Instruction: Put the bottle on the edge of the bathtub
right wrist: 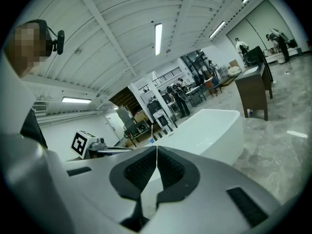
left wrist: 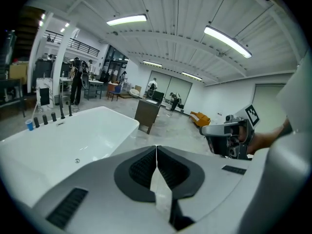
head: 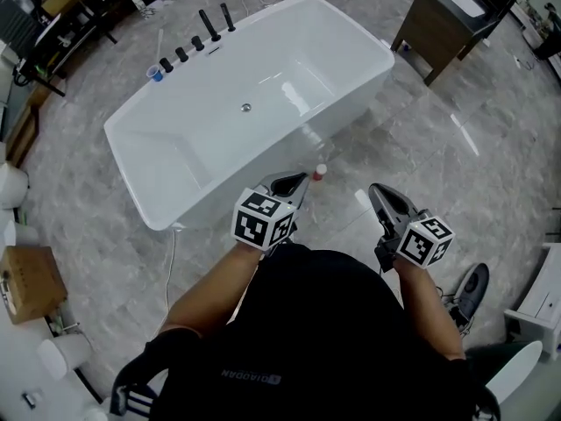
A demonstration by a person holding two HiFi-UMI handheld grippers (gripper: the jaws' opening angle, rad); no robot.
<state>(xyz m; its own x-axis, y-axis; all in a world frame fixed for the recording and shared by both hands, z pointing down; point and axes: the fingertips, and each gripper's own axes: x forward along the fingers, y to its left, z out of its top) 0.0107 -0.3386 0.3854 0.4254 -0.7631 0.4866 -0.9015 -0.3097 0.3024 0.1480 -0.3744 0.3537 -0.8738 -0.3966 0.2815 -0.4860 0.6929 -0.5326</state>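
Observation:
A small bottle with a red cap (head: pixel 319 173) stands on the floor by the near right side of the white bathtub (head: pixel 351 103). My left gripper (head: pixel 296 182) is held low in front of me, its tip just left of the bottle, jaws shut with nothing between them. My right gripper (head: pixel 379 198) hangs farther right over the floor, also shut and empty. In the left gripper view the shut jaws (left wrist: pixel 156 149) point over the bathtub (left wrist: pixel 73 140); the bottle is hidden there. In the right gripper view the shut jaws (right wrist: pixel 156 147) face the bathtub (right wrist: pixel 209 130).
Black taps (head: pixel 200 35) and a blue cup (head: pixel 156 73) sit on the tub's far end. A dark wooden cabinet (head: pixel 443 20) stands at the back right. A cardboard box (head: pixel 26 279) and white fixtures line the left. Grey marble floor surrounds the tub.

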